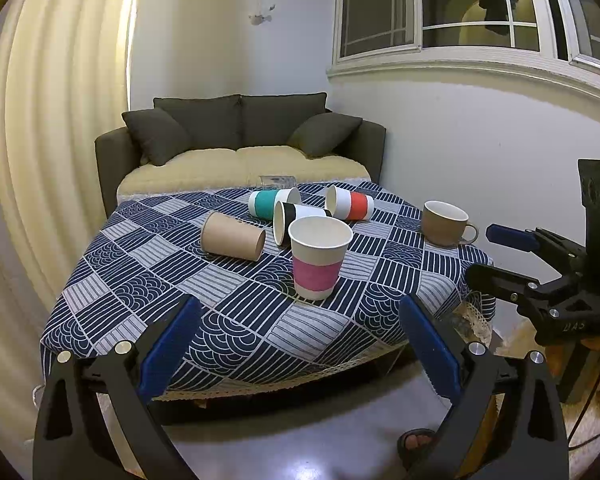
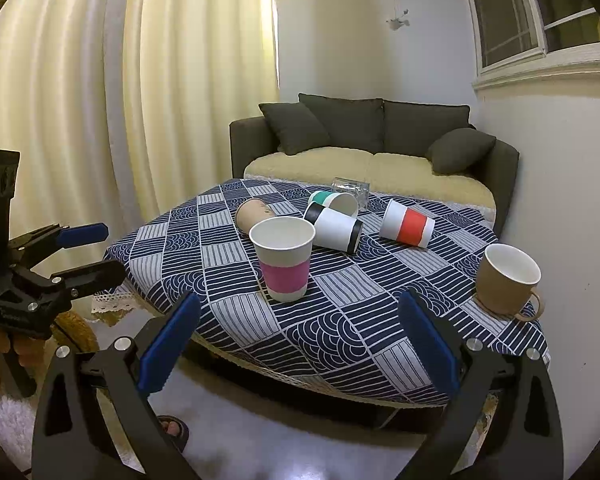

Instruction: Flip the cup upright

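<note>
Left gripper (image 1: 300,336) and right gripper (image 2: 300,336), both wide open and empty, hover off table edge. Brown cup (image 1: 233,241) lies sideways, mouth facing right, nearer left gripper.

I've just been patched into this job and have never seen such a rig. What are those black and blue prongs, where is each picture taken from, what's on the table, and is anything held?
The prongs are hand-held grippers, one in each of a person's hands; there is no robot arm. Each picture comes from a camera on one gripper, looking along its fingers. The first shows the left gripper, with the right one at its side; the second shows the right gripper. Both are open and hold nothing.

On the table the pink cup and the mug stand upright. Four cups lie on their sides: the brown cup, green cup, black cup and red cup.
</note>
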